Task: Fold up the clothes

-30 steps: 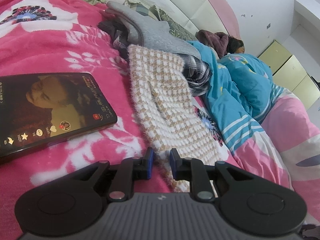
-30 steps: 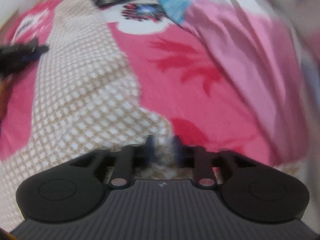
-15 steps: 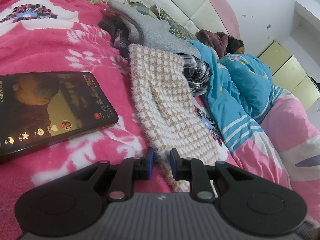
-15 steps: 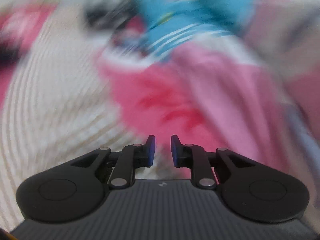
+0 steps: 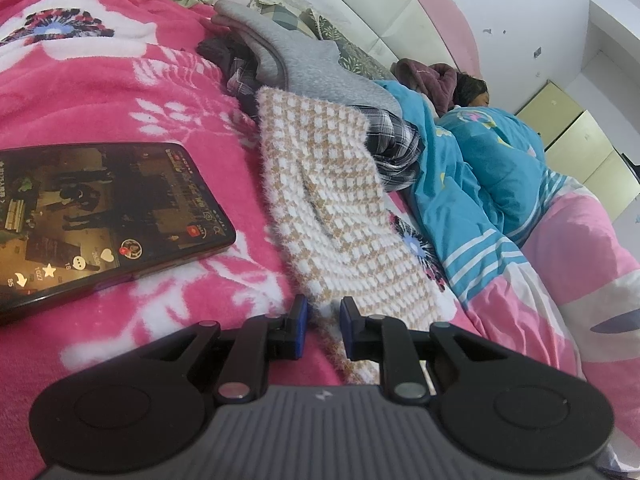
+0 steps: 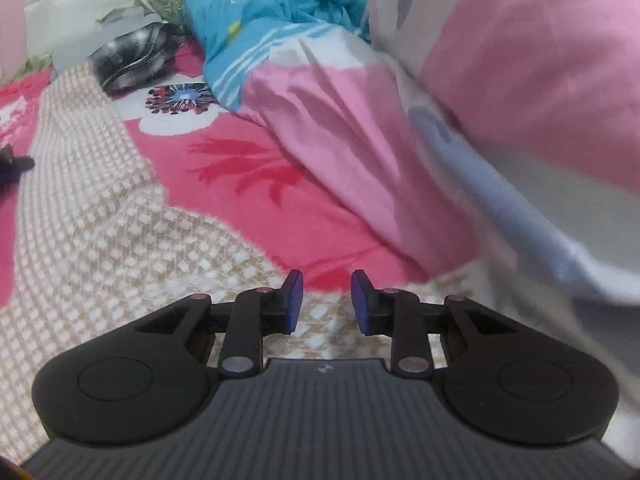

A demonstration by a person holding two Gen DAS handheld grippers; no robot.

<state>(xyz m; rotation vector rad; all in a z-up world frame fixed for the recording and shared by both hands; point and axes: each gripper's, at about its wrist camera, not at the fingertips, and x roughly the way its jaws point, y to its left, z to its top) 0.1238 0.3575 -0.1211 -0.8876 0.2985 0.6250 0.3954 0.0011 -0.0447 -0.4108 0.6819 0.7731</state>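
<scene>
On the pink floral fleece blanket (image 5: 132, 80) covering the bed, toward its left side, a dark smartphone with a lit screen (image 5: 100, 216) lies just beside the fuzzy beige-and-white checked knit garment (image 5: 340, 200), which runs in a long strip toward the headboard. The left gripper (image 5: 323, 330) has its jaws pinched on the garment's near edge. The right gripper (image 6: 326, 304) hovers over the knit near the bed's right side; its jaws have just been opening and stand apart with nothing between them. For a clean fold, I judge the left pinch should hold firm while the right takes a matching edge, keeping clear of the pink-and-blue quilt (image 6: 480, 100). The garment's far end disappears under grey and plaid clothes (image 5: 320, 76), so its full shape stays unclear; the right view is blurred.
</scene>
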